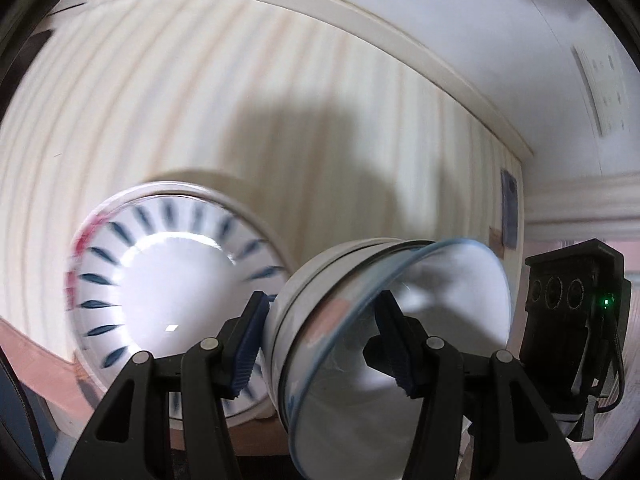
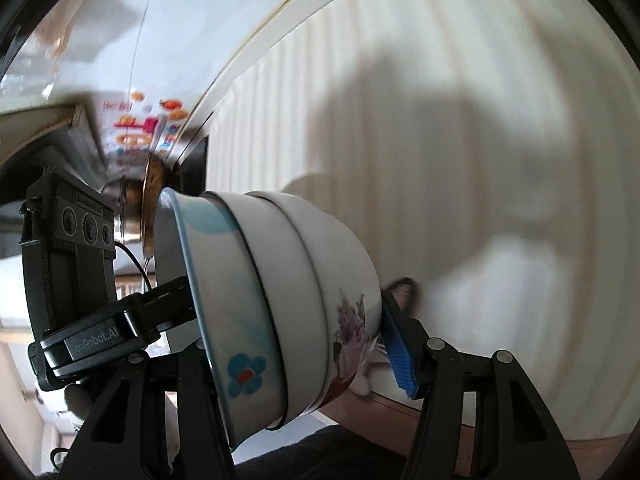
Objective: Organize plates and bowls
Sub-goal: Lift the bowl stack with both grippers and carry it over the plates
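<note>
Between both hand-held gripper jaws, nested bowls [image 2: 288,300], tilted sideways

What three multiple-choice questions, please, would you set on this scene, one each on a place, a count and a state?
1. Where does the blue-dashed plate lie in the left wrist view?
A. Left of the bowl stack
B. Inside the stack
C. Right of the stack

2. How many bowls are nested in the stack?
A. One
B. Three
C. Five

3. How is the stack oriented?
A. Standing upright on the table
B. Tipped on its side, held between jaws
C. Upside down on the plate

Answers:
1 A: the plate shows to the stack's left.
2 B: the right wrist view shows three nested rims.
3 B: its mouth faces sideways, with jaws on either side.
</note>
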`<state>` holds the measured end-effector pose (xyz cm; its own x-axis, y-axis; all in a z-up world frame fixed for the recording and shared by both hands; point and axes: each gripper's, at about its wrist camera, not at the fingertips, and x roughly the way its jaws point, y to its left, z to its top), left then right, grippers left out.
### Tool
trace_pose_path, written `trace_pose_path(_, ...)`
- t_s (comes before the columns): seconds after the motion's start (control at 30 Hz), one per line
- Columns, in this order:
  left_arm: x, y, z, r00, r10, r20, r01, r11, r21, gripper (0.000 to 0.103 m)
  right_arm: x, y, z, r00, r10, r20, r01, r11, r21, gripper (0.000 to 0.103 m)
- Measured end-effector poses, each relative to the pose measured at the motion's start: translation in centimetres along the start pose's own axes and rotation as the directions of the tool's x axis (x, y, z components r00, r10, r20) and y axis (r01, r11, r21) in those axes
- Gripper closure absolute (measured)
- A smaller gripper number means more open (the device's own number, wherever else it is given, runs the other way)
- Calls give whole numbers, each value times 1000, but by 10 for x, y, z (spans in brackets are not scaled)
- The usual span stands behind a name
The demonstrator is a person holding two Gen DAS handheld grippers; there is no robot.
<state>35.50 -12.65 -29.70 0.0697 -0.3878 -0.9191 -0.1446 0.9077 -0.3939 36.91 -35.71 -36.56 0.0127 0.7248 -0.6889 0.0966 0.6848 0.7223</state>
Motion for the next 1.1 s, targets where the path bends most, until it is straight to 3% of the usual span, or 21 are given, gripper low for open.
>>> trace_pose_path(0.53, -24, 109, -5, 997, 51, 56, -39, 980, -195, 51, 110, 68, 13, 989, -9, -147, -9, 993, -116, 43)
trace_pose_path(0.73, -17, 118, -6, 997, 50, 54, -37, 975, -221, 51, 133, 74, 14, 987, -33, -157, 13, 992, -129, 43)
trace_pose_path(1.1, -9, 119, -3, 998, 34, 51, -23, 978, -209, 51, 138, 77, 13, 983, -101, -153, 76, 984, -160, 43)
